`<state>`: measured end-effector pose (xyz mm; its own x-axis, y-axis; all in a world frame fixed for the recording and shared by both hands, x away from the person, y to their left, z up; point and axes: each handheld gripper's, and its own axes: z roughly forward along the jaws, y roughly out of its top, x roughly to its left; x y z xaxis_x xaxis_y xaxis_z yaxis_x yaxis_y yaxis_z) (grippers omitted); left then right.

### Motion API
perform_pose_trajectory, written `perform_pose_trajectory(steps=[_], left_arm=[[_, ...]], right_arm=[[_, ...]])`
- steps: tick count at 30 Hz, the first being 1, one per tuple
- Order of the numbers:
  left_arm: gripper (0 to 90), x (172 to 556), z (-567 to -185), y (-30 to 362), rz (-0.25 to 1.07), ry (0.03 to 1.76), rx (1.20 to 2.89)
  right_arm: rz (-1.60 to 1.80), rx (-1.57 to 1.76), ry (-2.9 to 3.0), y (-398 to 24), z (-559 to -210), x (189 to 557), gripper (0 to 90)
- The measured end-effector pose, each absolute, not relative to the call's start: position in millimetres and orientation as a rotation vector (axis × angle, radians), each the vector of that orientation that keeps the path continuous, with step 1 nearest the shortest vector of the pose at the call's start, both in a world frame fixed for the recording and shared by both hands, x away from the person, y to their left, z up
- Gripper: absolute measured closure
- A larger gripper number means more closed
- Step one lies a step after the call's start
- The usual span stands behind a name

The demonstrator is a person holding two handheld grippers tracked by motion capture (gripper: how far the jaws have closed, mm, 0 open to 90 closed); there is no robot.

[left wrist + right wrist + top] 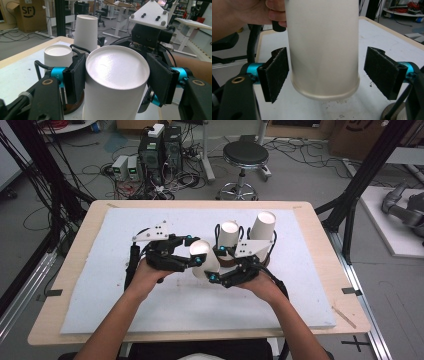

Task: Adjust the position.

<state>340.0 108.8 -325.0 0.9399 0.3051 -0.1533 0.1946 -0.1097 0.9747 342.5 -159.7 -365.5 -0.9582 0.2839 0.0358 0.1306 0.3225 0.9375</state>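
Overhead, the high view shows three white paper cups on the white mat (100, 300) of the wooden table (75, 240): one held cup (202, 260) between the two tools, a second cup (229, 236) behind it, and a third cup (262, 226) farther right. Both forearms enter from the bottom edge. The left gripper (192, 254) points rightward, its jaws clamped on the held cup; the right gripper (220, 277) points leftward at that cup's lower end. A black stool (245, 157) and computer cases (160, 150) stand on the floor beyond the table.

From the left gripper view, the held cup (116, 82) stands upside down, flat base uppermost, both black pads pressed to its sides. The second cup (58, 57) and third cup (86, 31) stand behind it, also inverted, with the right gripper's body beyond.

From the right gripper view, the held cup (323, 47) hangs rim down just above the mat. The right gripper (324, 75) has its jaws spread to either side, its pads apart from the cup wall.
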Motion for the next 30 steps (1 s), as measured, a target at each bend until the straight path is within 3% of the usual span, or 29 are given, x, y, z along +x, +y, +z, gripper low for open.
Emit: perform_pose_trajectory(steps=[7, 10, 27, 30], left_arm=[[35.3, 338.7, -328.9, 104.8, 0.054, 0.37, 1.676], [35.3, 337.8, -329.6, 105.3, 0.053, 0.367, 1.666], [35.1, 340.5, -332.6, 105.7, 0.066, 0.36, 1.708], [27.2, 340.2, -331.9, 106.5, 0.113, 0.347, 1.707]], right_arm=[[1.782, 0.351, 2.443, -156.2, -370.1, 344.4, 19.8], [1.786, 0.333, 2.458, -156.3, -370.1, 343.9, 27.1], [1.748, 0.314, 2.49, -160.6, -369.9, 346.0, 32.2], [1.736, 0.319, 2.493, -162.5, -368.3, 346.8, 32.3]])
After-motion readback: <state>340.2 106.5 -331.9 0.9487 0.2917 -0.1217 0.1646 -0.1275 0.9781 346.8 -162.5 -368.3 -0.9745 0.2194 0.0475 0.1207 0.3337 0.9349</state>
